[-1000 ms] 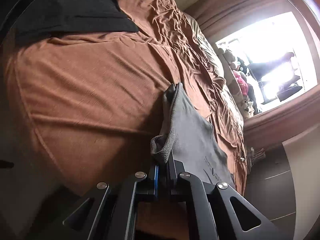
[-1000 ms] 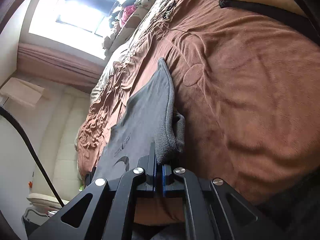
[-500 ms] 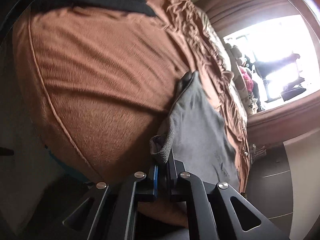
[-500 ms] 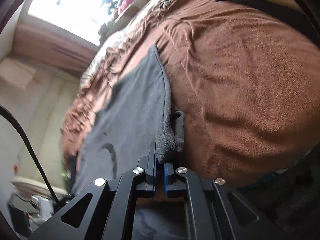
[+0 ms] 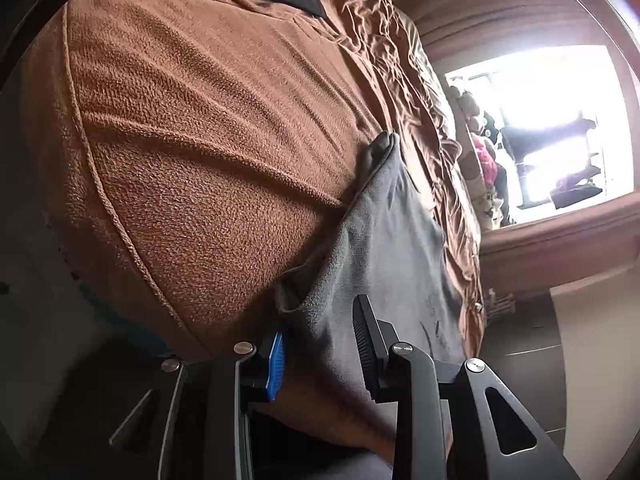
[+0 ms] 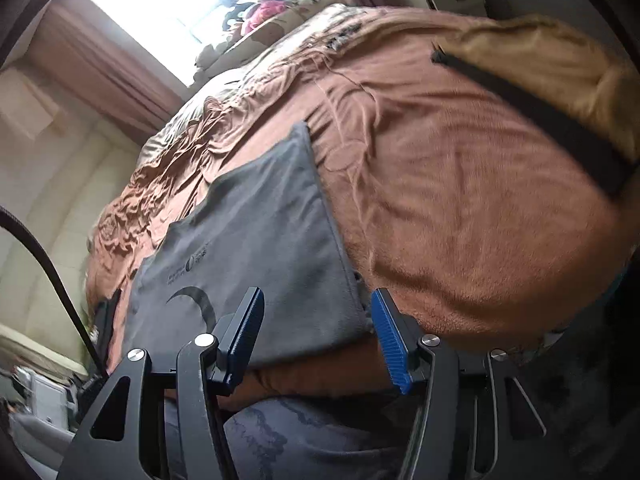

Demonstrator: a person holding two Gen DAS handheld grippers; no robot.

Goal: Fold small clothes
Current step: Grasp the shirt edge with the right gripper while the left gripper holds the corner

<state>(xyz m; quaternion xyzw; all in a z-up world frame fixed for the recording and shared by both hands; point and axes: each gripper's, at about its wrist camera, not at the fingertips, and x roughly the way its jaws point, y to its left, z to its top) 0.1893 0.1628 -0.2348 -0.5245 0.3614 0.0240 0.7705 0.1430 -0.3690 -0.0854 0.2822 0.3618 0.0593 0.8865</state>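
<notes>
Both tools have just been opening: a second ago each was pinched shut on a bunched edge of the shirt, and now that edge has dropped out of them. Your left tool point(image 5: 320, 344) stands partly open, with the shirt's point(image 5: 384, 248) near corner lying between the jaws; I judge the pads no longer press it. Your right tool point(image 6: 318, 334) gapes wider, and the shirt point(image 6: 256, 248) lies past its tips, its lower right corner just beside the blue pad, not gripped. The view from that tool has also swung, so more of the shirt shows.

You find the shirt flat on the bed point(image 5: 208, 148), low and centre in both views, grey, with a dark crescent print facing up. Its left long edge, seen from the left tool, looks doubled over.

Expect it to handle as light, limp cloth: it will sag and crease from any single pinch and drag a little on the fleecy brown cover. Take it at two corners of one edge, one tool each, pinching through all layers so the fold stays together.
</notes>
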